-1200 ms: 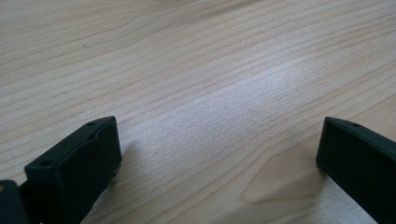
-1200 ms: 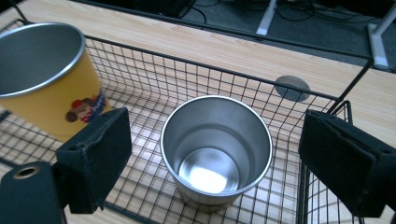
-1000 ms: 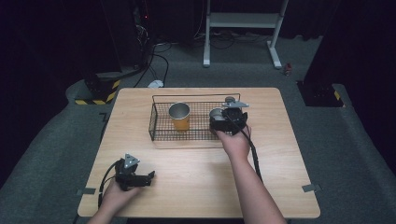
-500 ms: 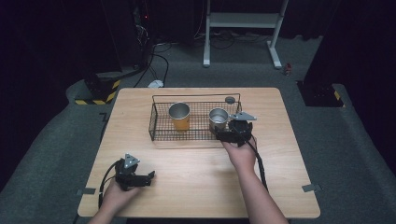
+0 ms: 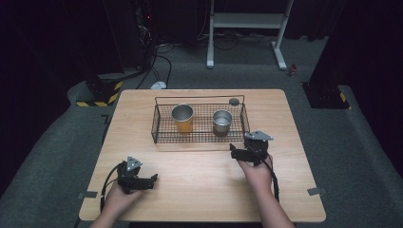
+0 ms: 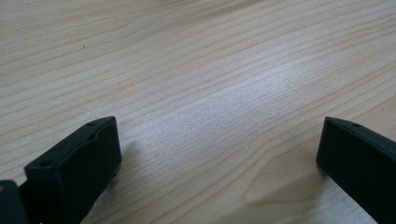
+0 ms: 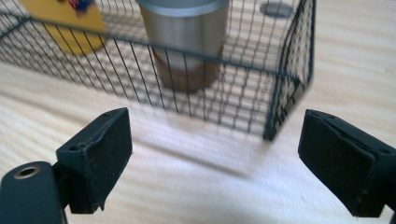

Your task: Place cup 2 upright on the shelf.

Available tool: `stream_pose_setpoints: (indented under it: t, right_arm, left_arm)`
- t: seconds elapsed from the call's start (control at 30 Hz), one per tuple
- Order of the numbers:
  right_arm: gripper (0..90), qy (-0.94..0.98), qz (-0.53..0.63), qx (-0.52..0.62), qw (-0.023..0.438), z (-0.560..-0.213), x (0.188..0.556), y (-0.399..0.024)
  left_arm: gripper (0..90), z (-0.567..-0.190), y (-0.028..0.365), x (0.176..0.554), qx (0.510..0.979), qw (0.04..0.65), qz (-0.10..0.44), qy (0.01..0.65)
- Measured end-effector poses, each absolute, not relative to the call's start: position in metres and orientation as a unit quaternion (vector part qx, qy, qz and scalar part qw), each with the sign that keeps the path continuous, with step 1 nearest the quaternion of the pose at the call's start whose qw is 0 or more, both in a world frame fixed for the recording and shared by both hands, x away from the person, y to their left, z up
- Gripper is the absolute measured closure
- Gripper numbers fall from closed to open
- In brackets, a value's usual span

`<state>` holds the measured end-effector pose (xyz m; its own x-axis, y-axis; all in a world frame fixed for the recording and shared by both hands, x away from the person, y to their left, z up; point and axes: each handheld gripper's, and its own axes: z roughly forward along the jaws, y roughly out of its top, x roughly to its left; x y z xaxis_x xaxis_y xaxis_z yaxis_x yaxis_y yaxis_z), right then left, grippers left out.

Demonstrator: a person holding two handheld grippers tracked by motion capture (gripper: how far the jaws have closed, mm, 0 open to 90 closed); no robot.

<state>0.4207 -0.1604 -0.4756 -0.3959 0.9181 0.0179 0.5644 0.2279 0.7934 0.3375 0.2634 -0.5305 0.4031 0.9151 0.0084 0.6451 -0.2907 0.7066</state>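
1. Cups: two, both upright inside the wire basket (image 5: 159, 124) at the far middle of the bench (image 5: 199, 190). Orange cup (image 5: 183, 118) sits left, steel cup (image 5: 222, 122) right, apart from each other.
2. Progress: loading looks done, judging by both cups in the basket and nothing loose on the near bench.
3. Right gripper (image 5: 239, 152): just near of the basket's right corner, jaws wide apart, holding nothing. Steel cup (image 7: 184, 42) sits right behind the mesh in the right gripper view.
4. Left gripper (image 5: 151, 180): near left, low over bare wood, jaws wide apart, empty.
5. Other: one small dark disc (image 5: 234, 101) beyond the basket's far right corner.
6. Left to do: probably nothing, or park the grippers.
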Motion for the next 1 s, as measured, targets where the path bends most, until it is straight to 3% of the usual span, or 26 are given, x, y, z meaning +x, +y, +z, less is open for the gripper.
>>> stream_pose_setpoints:
  t: [0.6, 1.0]
  right_arm:
    - [11.5, 0.754, 0.324, 0.525, 0.226, -0.515, 0.364, -0.218]
    - [13.3, 0.764, 0.313, 0.519, 0.22, -0.525, 0.355, -0.215]
  left_arm:
    - [0.2, -0.531, 0.263, 0.338, 0.774, 0.318, 0.213, 0.505]
    - [0.2, -0.531, 0.263, 0.338, 0.772, 0.317, 0.216, 0.507]
